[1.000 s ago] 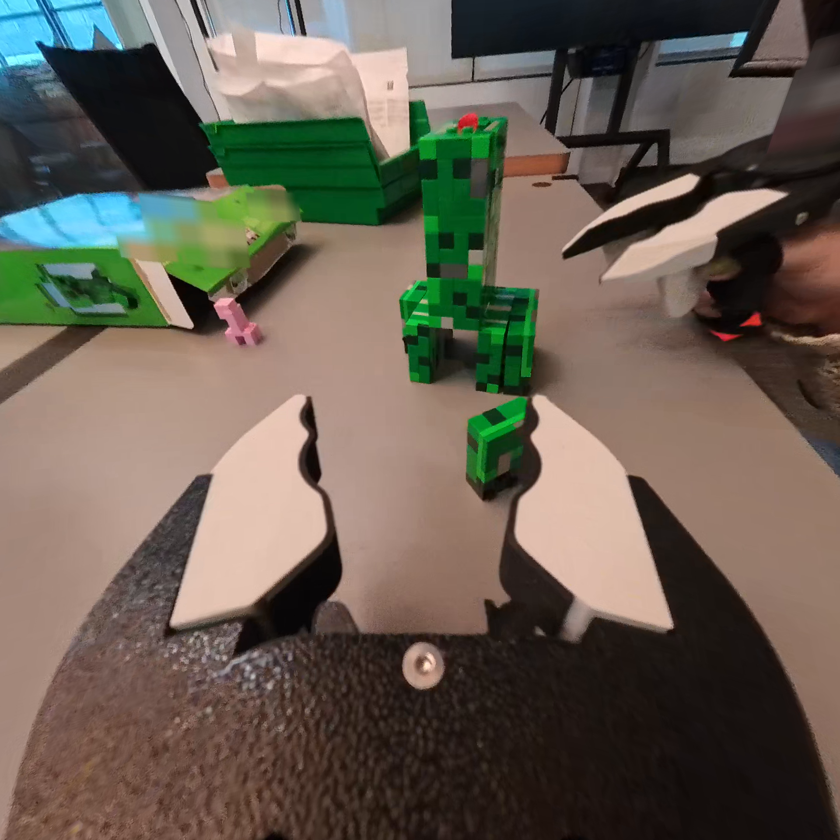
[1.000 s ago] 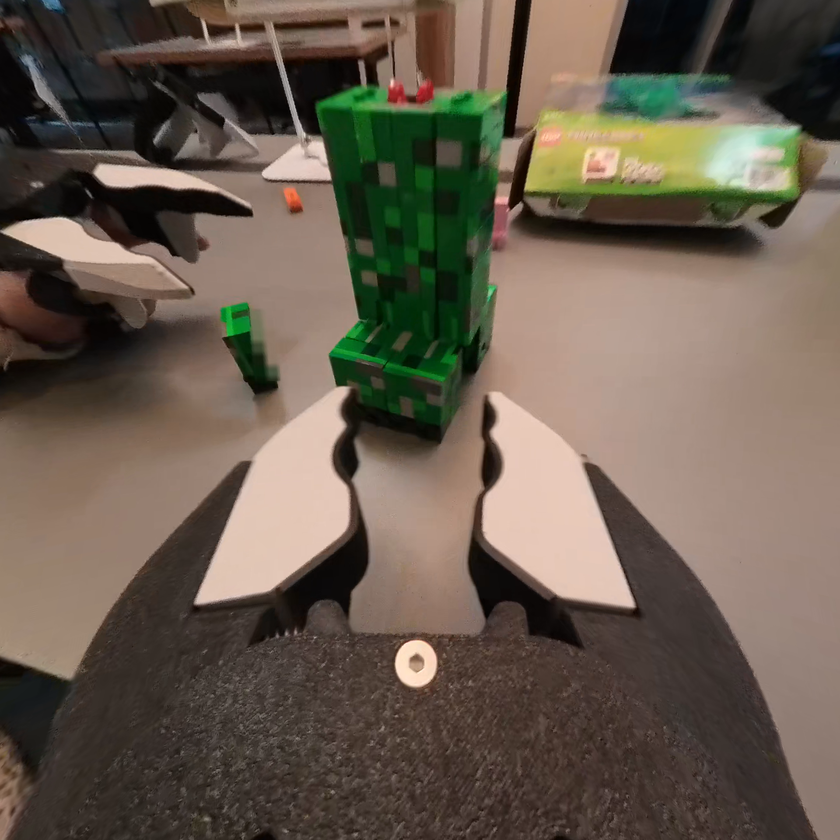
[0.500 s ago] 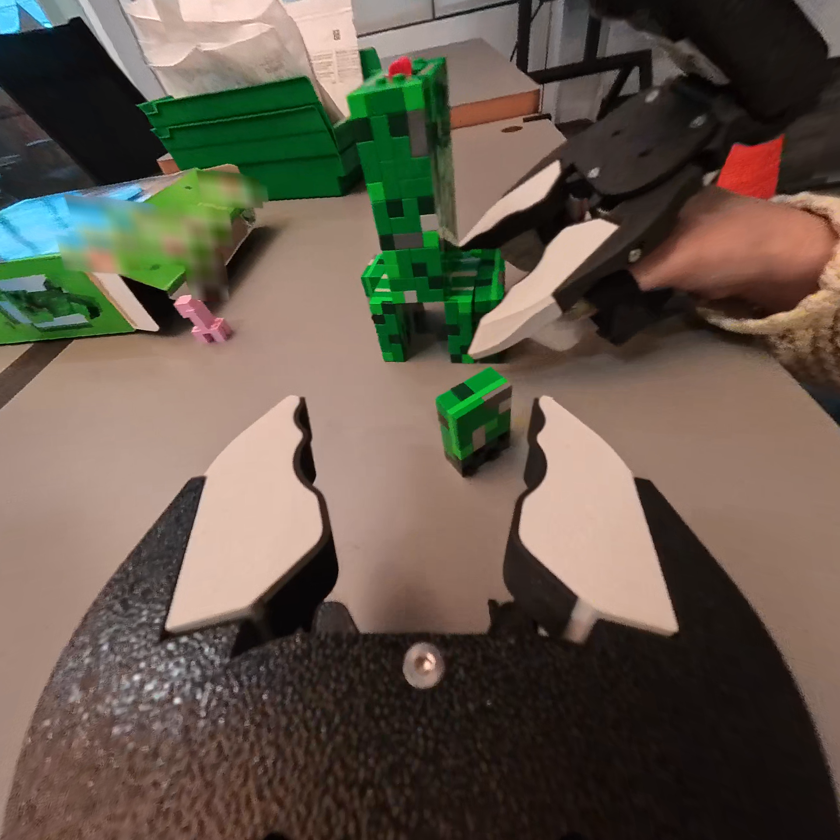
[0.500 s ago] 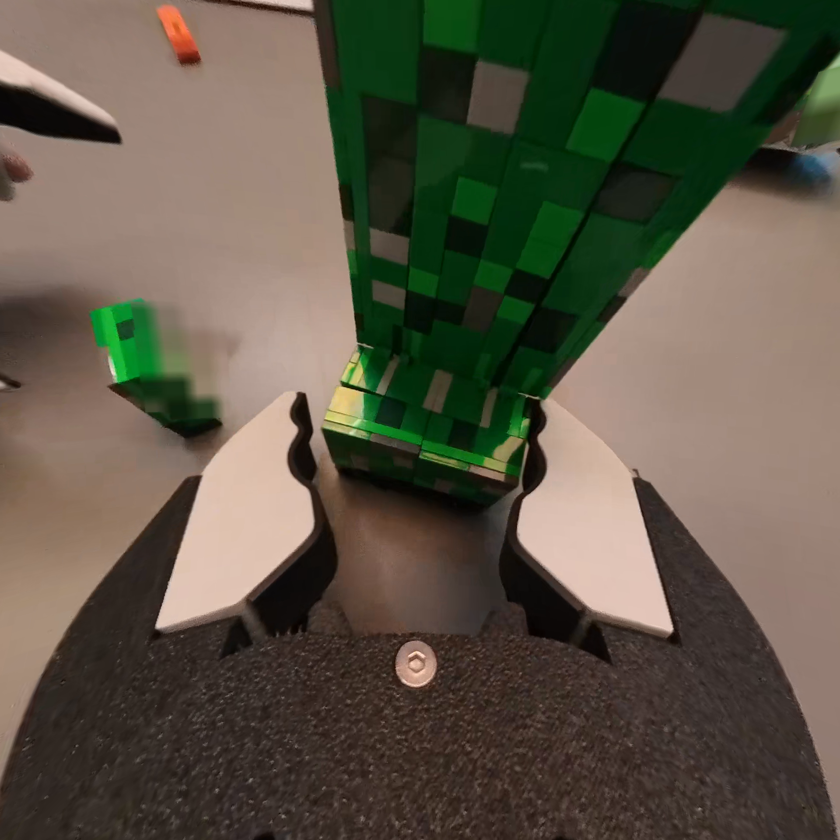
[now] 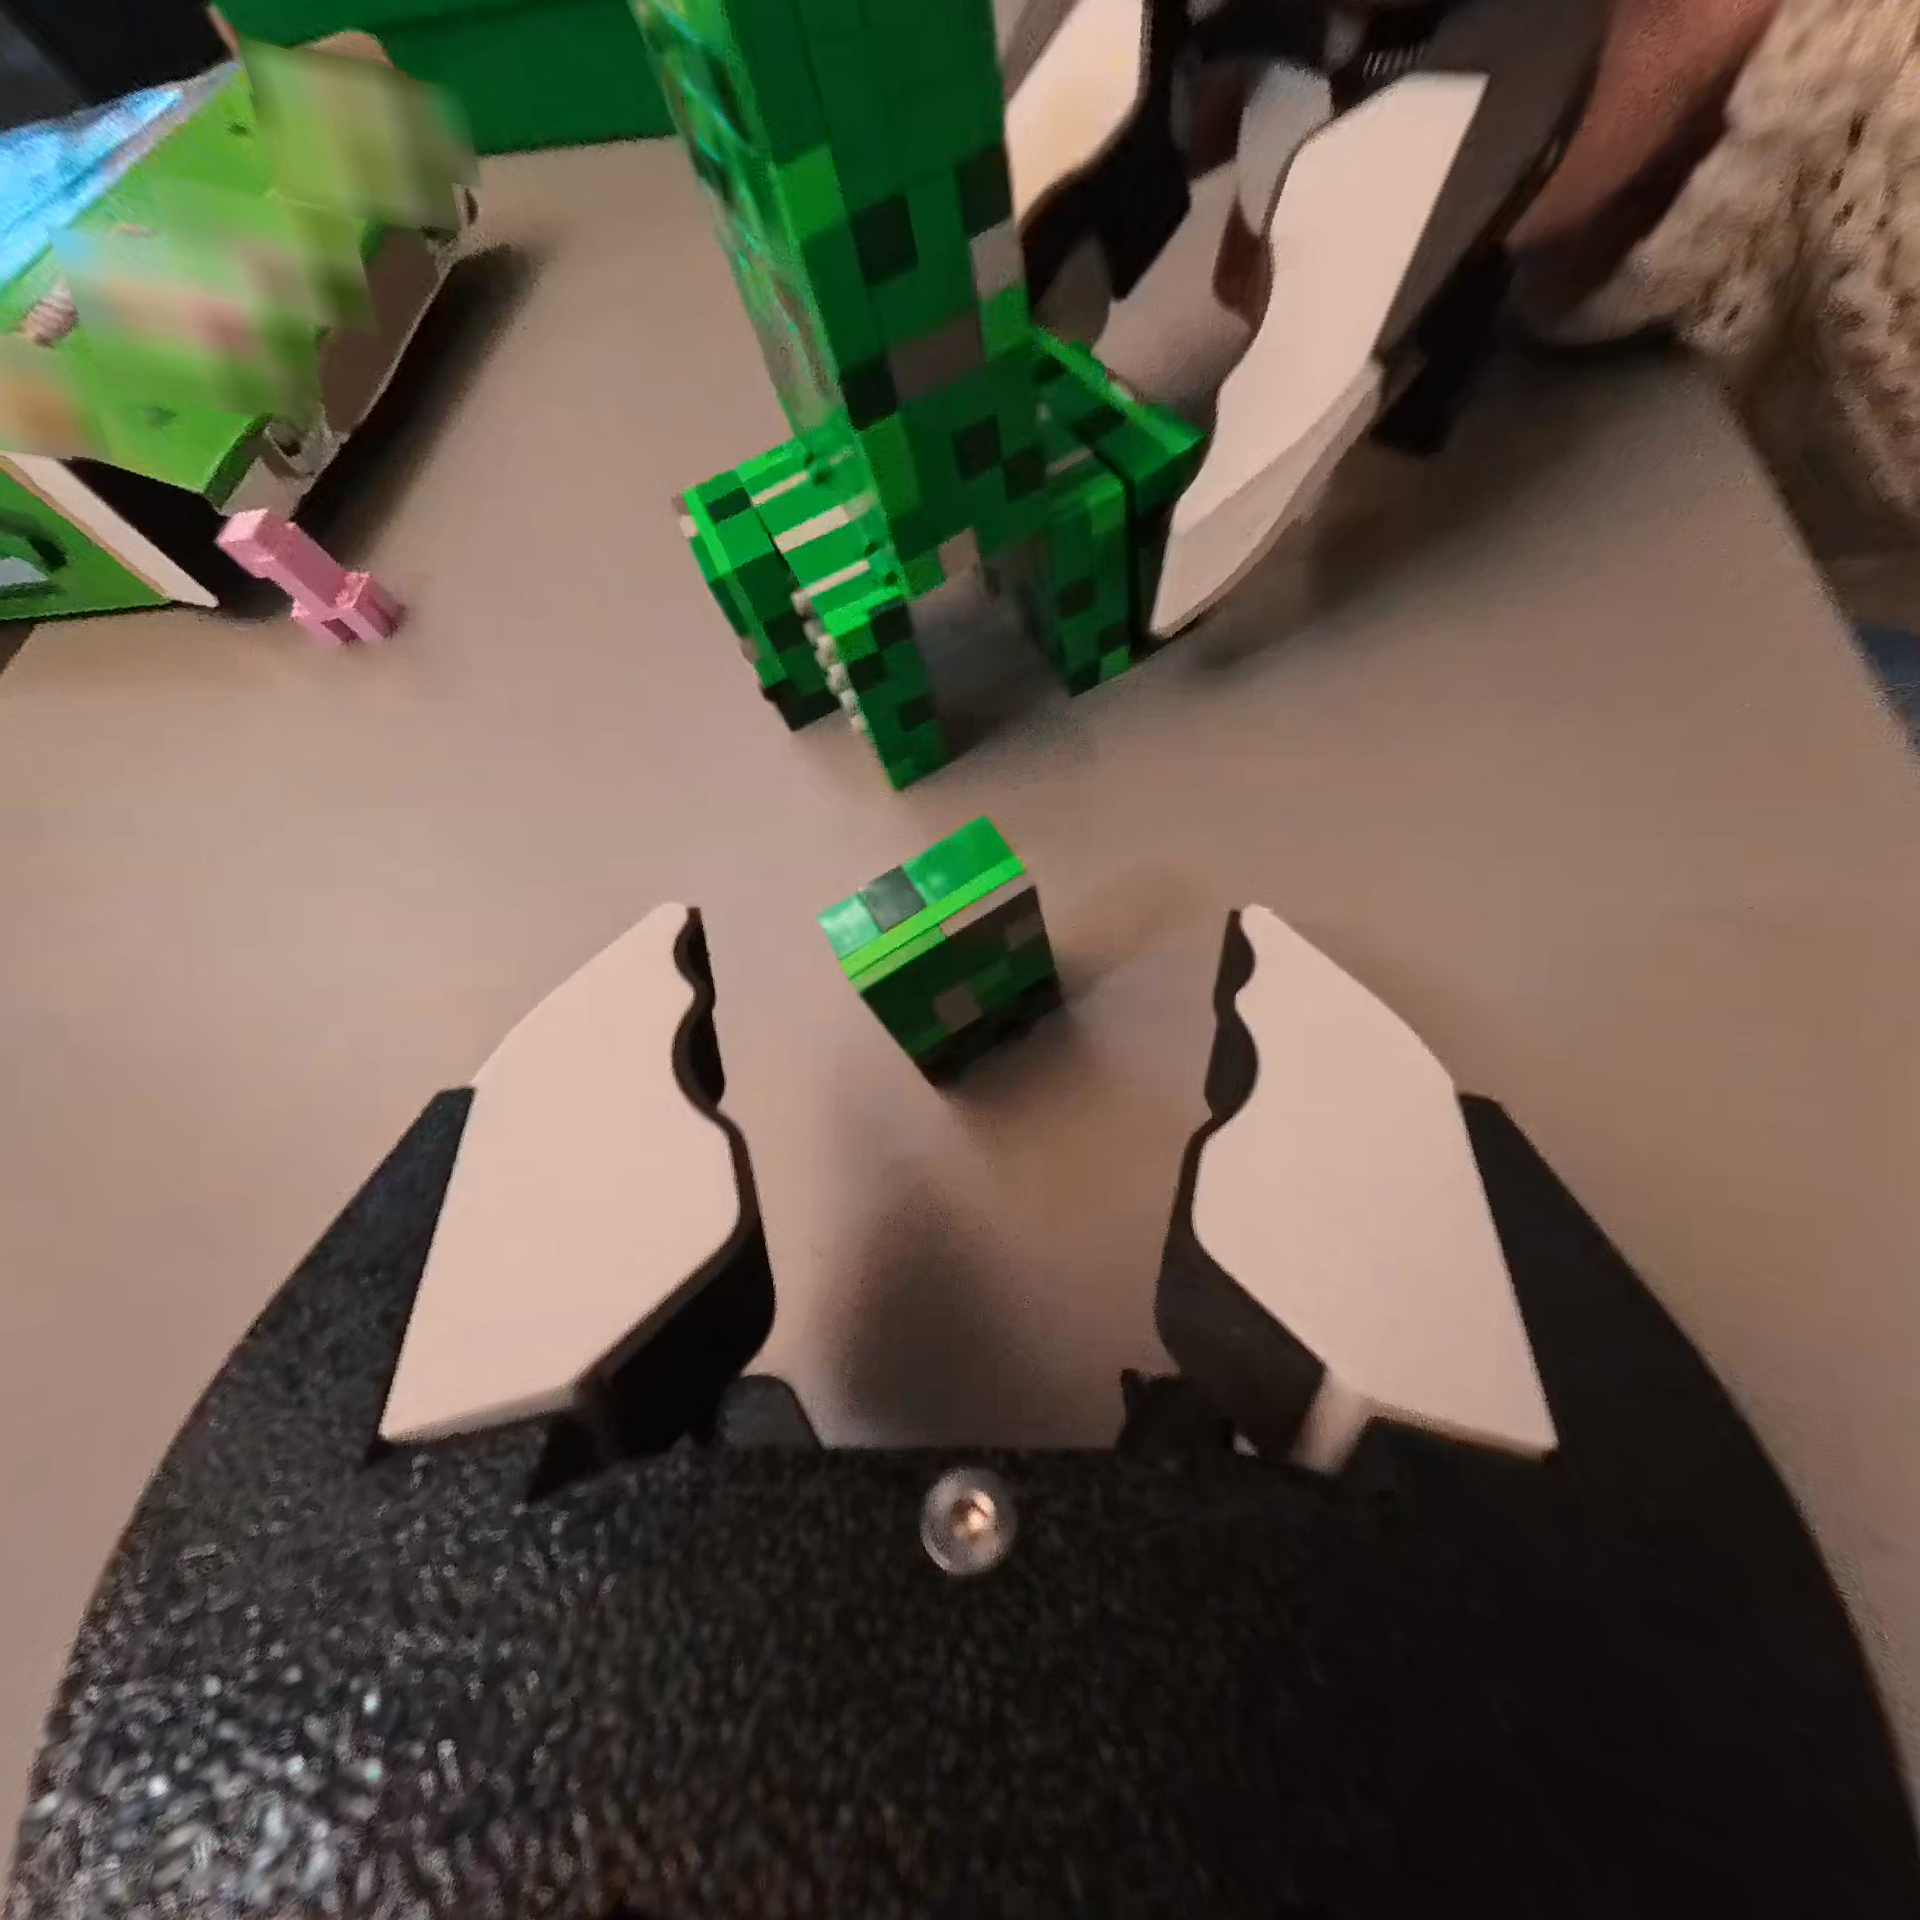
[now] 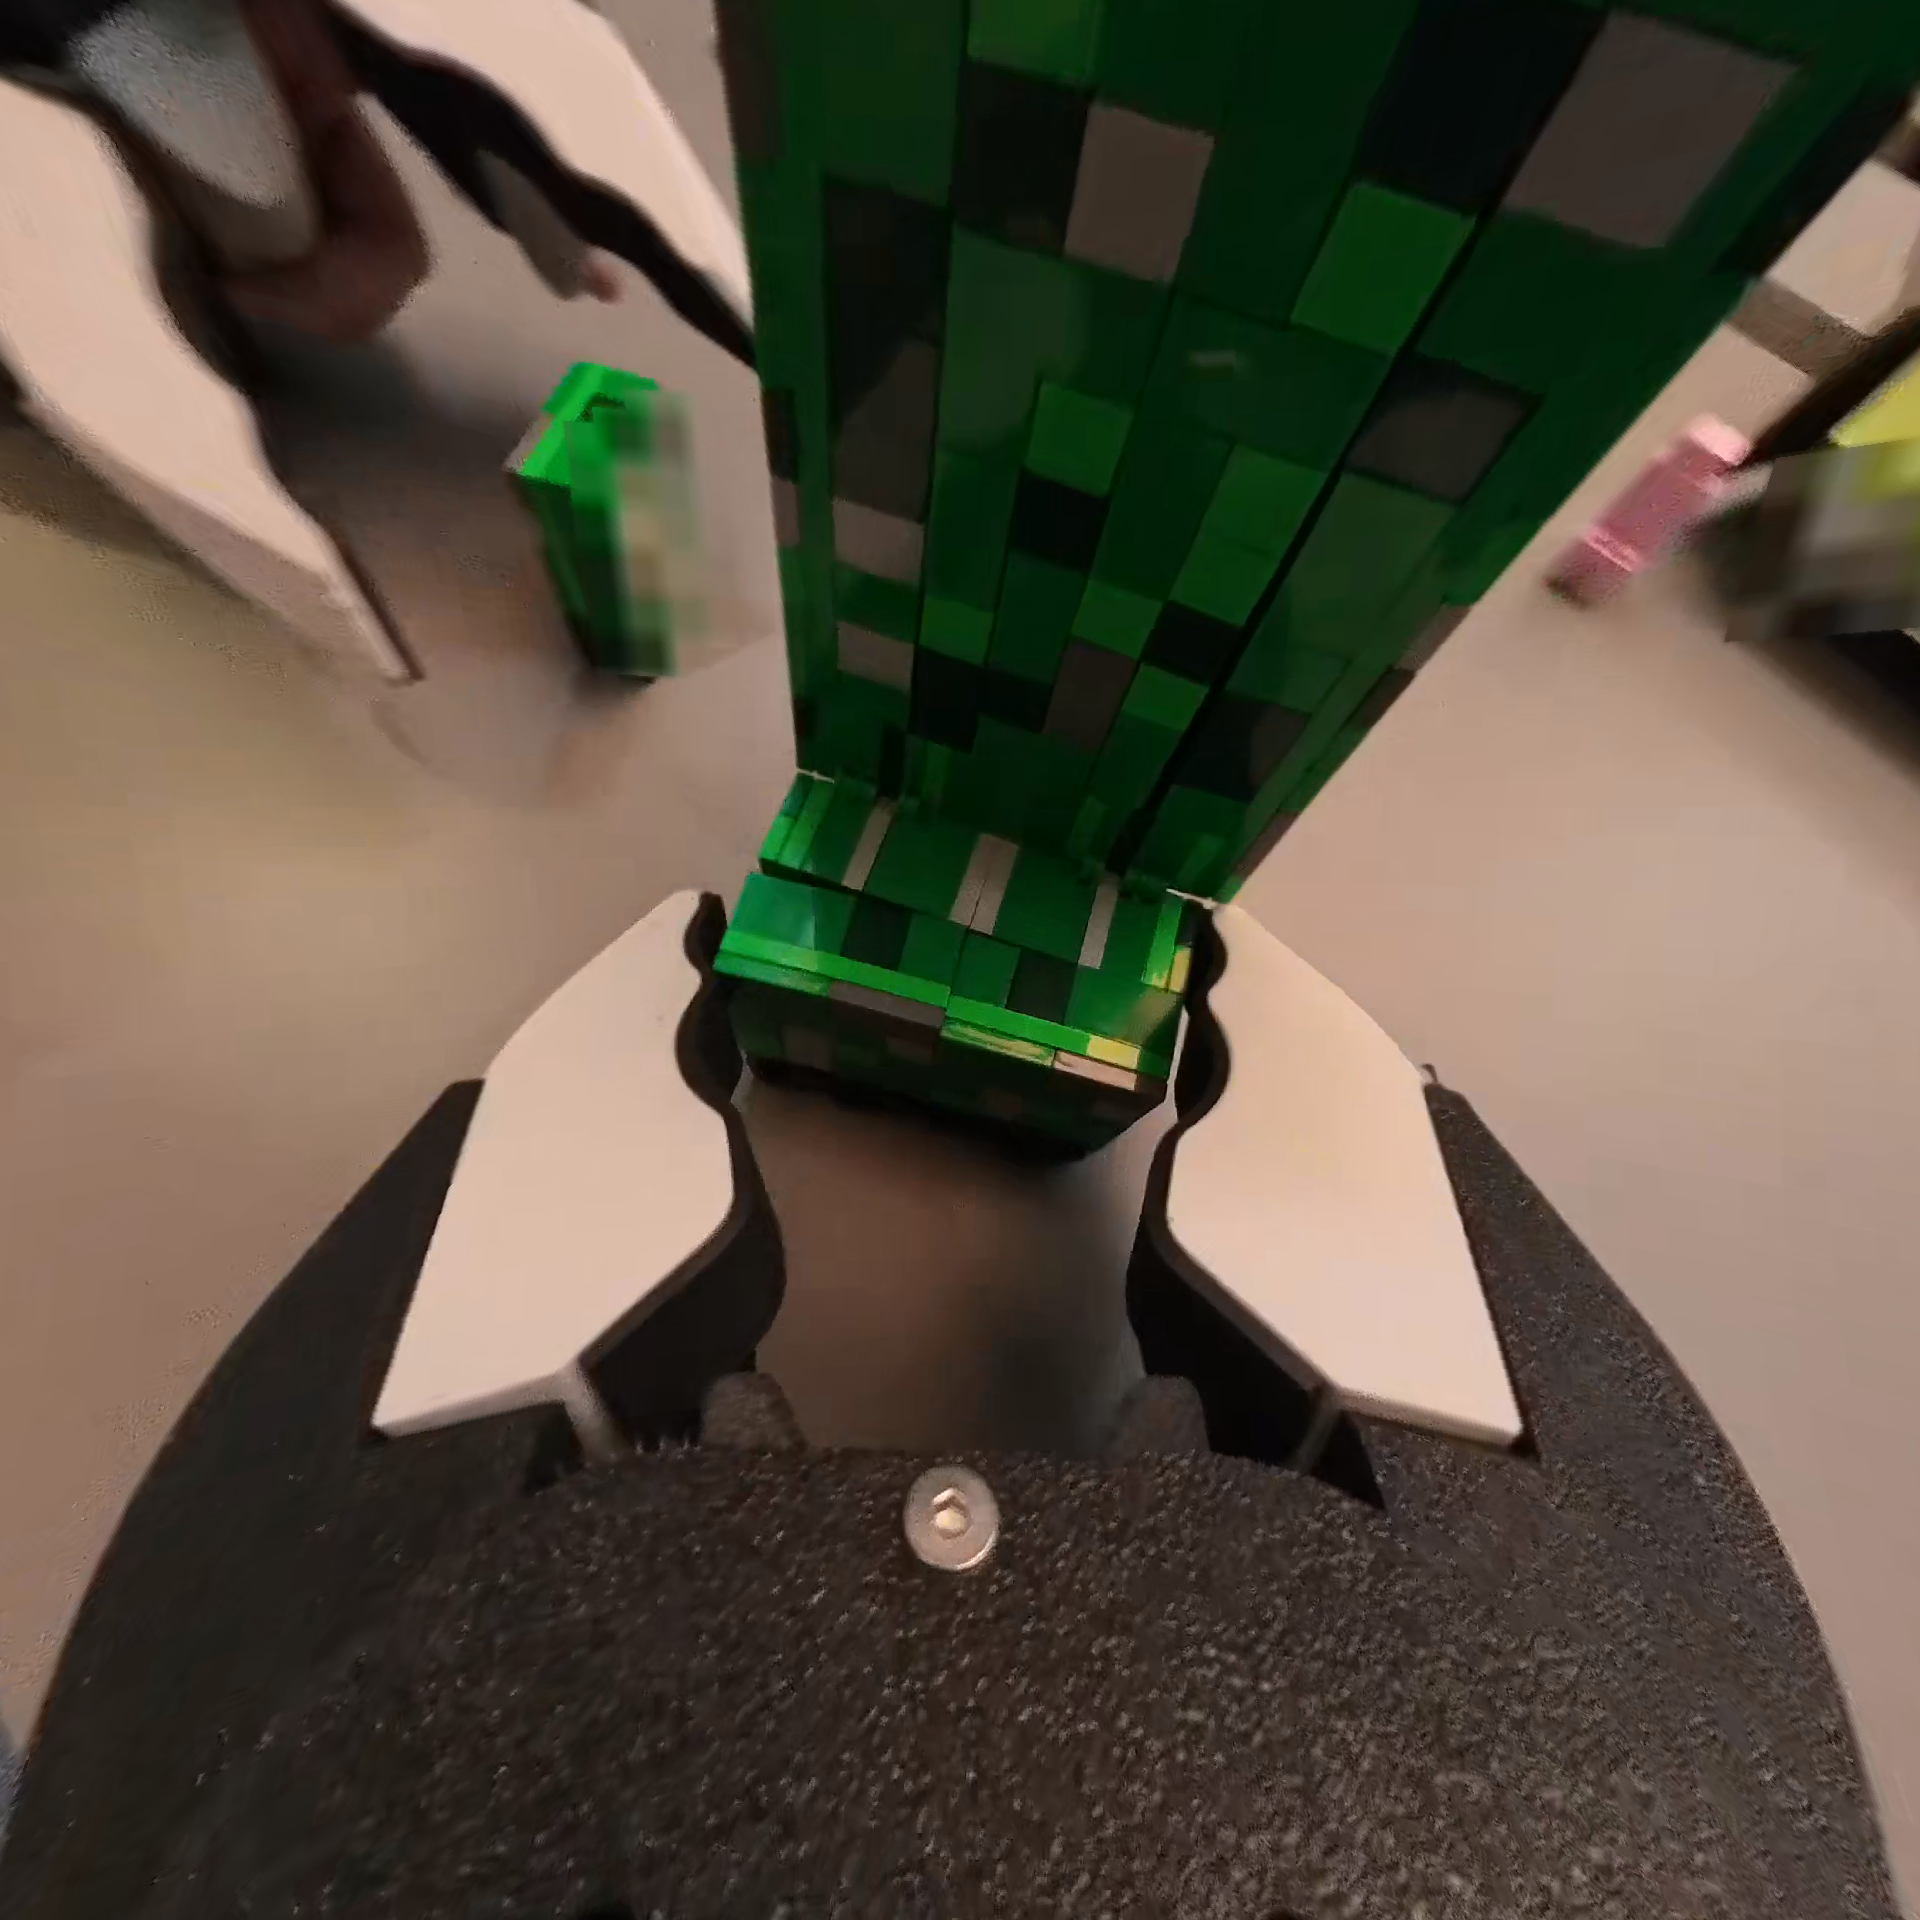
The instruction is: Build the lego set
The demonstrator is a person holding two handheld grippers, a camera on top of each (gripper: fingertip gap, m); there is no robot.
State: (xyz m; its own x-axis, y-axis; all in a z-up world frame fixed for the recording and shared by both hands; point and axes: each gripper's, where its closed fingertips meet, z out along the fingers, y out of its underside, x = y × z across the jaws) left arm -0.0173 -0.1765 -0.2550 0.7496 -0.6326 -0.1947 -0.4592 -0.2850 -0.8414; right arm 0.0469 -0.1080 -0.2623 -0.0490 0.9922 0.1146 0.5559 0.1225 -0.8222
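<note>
Green lego figure (image 6: 1091, 499) is standing upright on the grey table (image 5: 416, 883), long axis vertical, feet down. Right gripper (image 6: 951, 1003) is now clamping its base block, having closed in since 0.5 s ago. Left gripper (image 5: 961, 925) is sitting released, closer than before to the small green block (image 5: 945, 945) lying just ahead of its tips.

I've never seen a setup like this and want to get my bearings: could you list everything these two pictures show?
Tall lego figure: one, green with grey and black squares, standing mid-table.
Small lego block: one, same green pattern, loose on the table before the left claw.
Pink lego piece: one, lying left of the figure.
Cardboard box: one, green, open, far left.
Table: one, grey.
Person's hand: one, bare, holding the right claw.
Left claw: white fingers, open.
Right claw: white fingers either side of the figure's foot.
</note>
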